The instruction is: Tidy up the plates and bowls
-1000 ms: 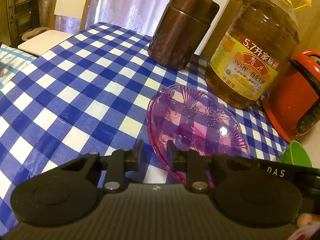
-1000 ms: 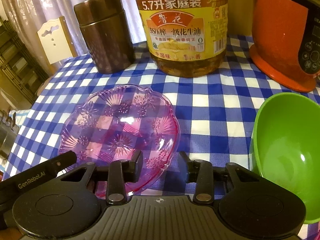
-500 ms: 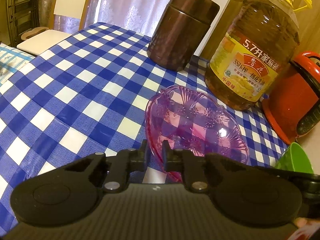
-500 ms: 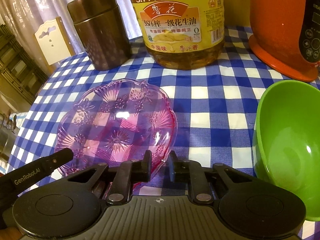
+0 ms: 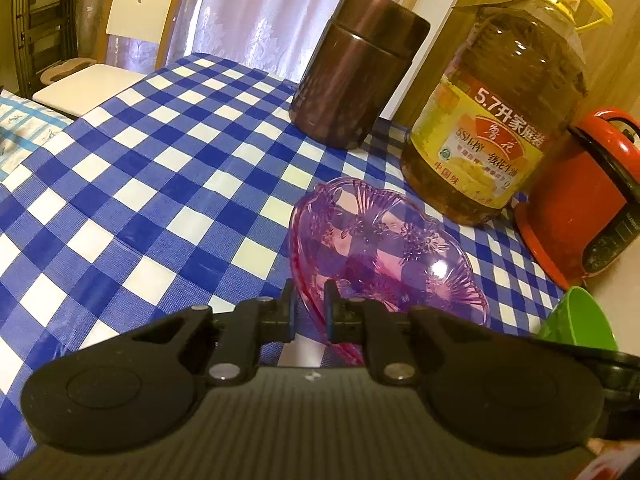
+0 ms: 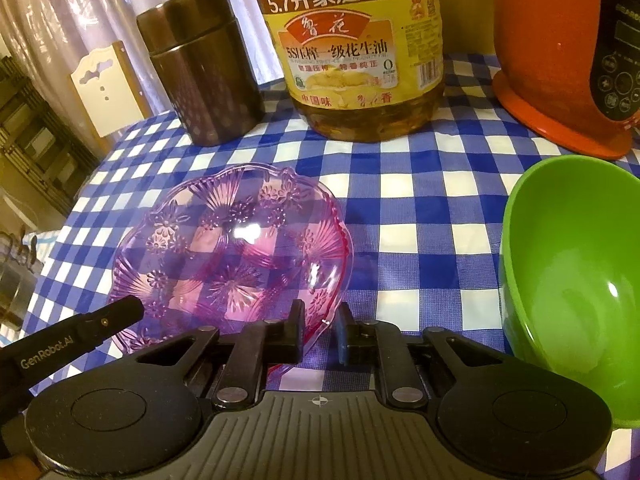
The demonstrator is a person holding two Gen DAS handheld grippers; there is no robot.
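Left wrist view: the left gripper [image 5: 308, 300] has its jaws clamped on the near rim of the pink dish [image 5: 384, 248], which sits on the checkered bench [image 5: 160, 184].

Right wrist view: the right gripper [image 6: 319, 326] pinches that dish's right rim; the green bowl [image 6: 576, 280] stands beside it.

Clear pink patterned plate [image 6: 232, 248] sits upright left of tilted green bowl [image 6: 576, 280].

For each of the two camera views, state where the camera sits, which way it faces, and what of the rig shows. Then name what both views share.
Left wrist: sits behind the left gripper, looking down its fingers, clamped on the pink dish rim.
Right wrist: behind the right gripper, facing the oil bottle; the left gripper's tip shows.
Shared: pink dish, green bowl, brown canister.
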